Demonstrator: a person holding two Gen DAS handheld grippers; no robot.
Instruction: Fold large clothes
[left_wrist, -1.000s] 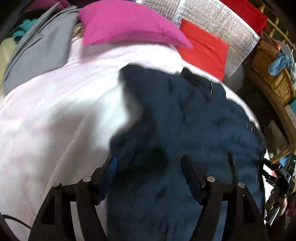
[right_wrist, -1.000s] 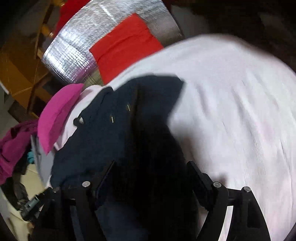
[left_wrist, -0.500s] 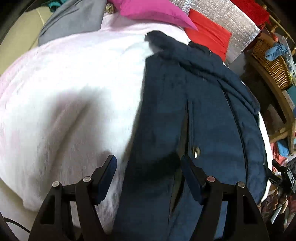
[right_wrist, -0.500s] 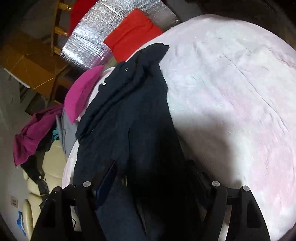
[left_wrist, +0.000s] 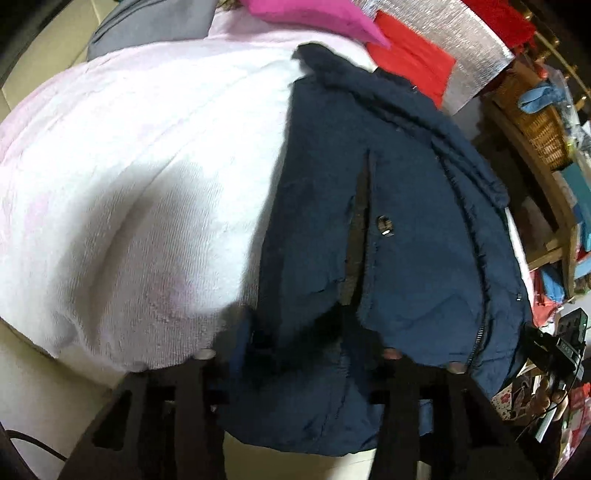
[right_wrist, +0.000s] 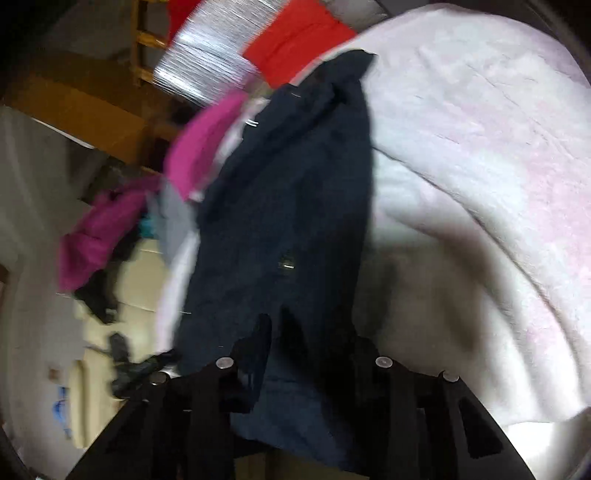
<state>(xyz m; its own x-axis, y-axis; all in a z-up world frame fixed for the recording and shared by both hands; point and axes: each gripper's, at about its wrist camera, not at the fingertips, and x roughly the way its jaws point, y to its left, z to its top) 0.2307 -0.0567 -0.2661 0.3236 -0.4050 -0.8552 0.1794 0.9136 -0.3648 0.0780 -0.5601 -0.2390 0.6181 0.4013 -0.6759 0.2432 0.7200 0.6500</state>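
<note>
A navy jacket (left_wrist: 406, 221) lies lengthwise on a pale pink blanket (left_wrist: 147, 184), collar at the far end and zip open down the middle. Its near hem hangs over the bed's edge. My left gripper (left_wrist: 306, 343) is at that hem with its jaws closing, and bunched navy cloth fills the gap and presses against both pads. The right wrist view shows the same jacket (right_wrist: 295, 203) running away from my right gripper (right_wrist: 303, 350). Its jaws are also closing, and the hem is pinched between the fingers. The fingertips of both grippers are partly buried in cloth.
At the bed's far end lie a pink pillow (left_wrist: 314, 11), a red cushion (left_wrist: 410, 55), a silver quilted sheet (left_wrist: 443, 26) and a grey garment (left_wrist: 147, 26). A wooden shelf with a wicker basket (left_wrist: 535, 122) stands on the right. Magenta clothes (right_wrist: 99, 229) are piled beside the bed.
Both grippers have drawn back along the jacket to its near hem and their jaws have narrowed onto the cloth. The jacket now lies stretched out longer.
</note>
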